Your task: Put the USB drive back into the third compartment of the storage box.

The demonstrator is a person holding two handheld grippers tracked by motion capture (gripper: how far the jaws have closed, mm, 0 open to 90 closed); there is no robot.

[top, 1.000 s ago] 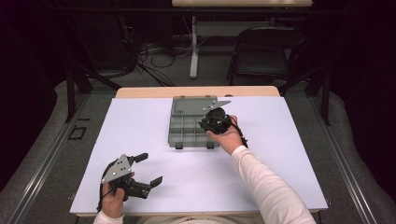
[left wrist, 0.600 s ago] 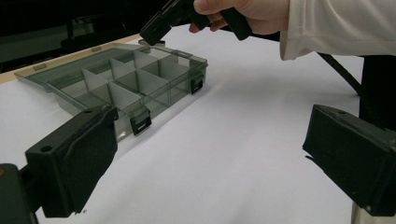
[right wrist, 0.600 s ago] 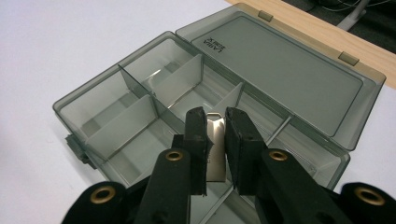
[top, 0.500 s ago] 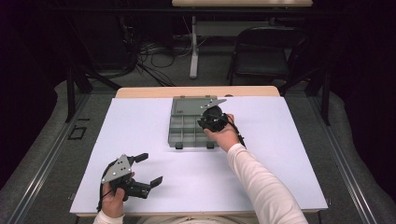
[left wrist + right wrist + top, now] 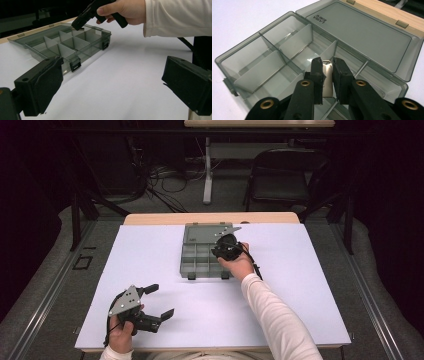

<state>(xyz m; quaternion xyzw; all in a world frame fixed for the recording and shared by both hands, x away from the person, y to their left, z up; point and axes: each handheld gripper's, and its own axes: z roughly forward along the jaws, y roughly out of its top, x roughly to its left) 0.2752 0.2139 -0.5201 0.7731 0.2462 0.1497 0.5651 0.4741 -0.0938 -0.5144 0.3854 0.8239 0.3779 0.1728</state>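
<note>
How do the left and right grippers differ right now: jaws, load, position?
Left gripper stands open and empty; right gripper is shut on a small metal piece. Left hovers over bare table near the person; right points down into the open divided box. Both are black, two-jawed and hand-held.

compartment box (image 5: 200, 260) lies open on the table (image 5: 310, 285), toward its far edge, lid (image 5: 364, 32) flat on the table behind the tray. right gripper (image 5: 226, 247) sits over the tray's right-hand compartments, a small flat piece (image 5: 327, 77) between its jaws above a compartment there. left gripper (image 5: 150, 302) is at the table's near left corner, well apart from the box; chair (image 5: 285, 175) stands behind the table.
</note>
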